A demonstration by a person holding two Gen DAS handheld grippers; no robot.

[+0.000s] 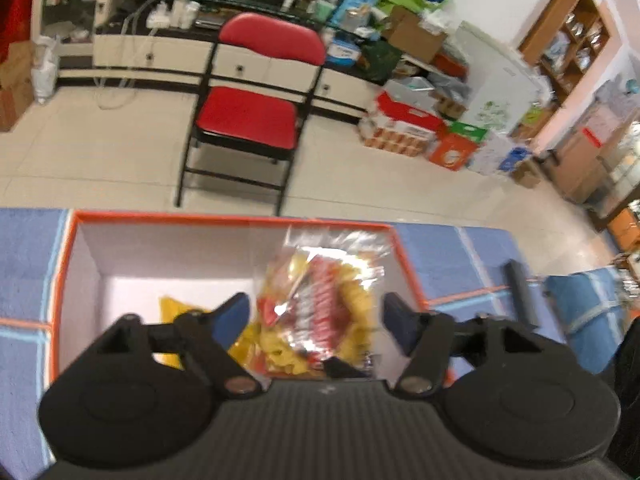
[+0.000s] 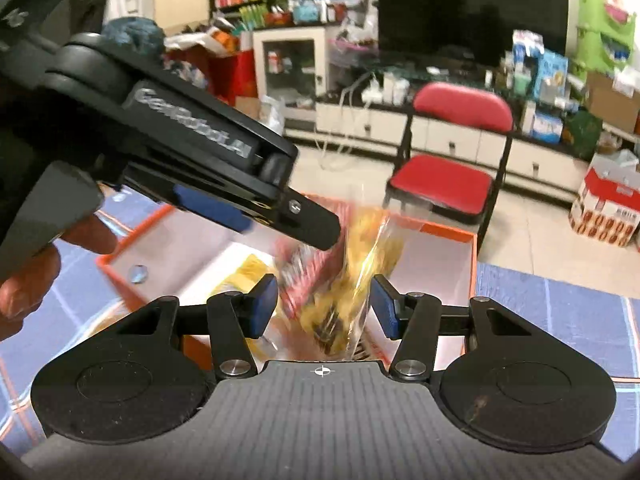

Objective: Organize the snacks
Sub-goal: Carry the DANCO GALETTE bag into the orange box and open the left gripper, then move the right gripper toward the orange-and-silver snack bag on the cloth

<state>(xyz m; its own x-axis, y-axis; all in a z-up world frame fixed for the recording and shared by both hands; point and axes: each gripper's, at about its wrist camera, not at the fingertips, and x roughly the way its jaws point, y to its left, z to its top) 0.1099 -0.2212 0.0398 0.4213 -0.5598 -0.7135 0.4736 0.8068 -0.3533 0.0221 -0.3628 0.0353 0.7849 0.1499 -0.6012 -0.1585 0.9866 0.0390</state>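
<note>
A clear snack bag (image 1: 320, 300) of yellow chips with a red label hangs over the orange-rimmed white box (image 1: 224, 219). My left gripper (image 1: 316, 312) is open, its blue pads standing on either side of the bag without pressing it. In the right wrist view the same snack bag (image 2: 332, 304), blurred, fills the gap of my right gripper (image 2: 324, 306), whose pads close on its sides. The left gripper's finger (image 2: 316, 228) reaches over the bag's top from the left. A yellow packet (image 1: 172, 312) lies on the box floor.
The box sits on a blue checked mat (image 1: 460, 256), with a black bar (image 1: 520, 292) lying to its right. A red folding chair (image 1: 252, 116) stands on the tiled floor just beyond. Cartons (image 1: 404, 128) and a low cabinet (image 1: 160, 60) line the back. A hand (image 2: 32, 280) grips the left tool.
</note>
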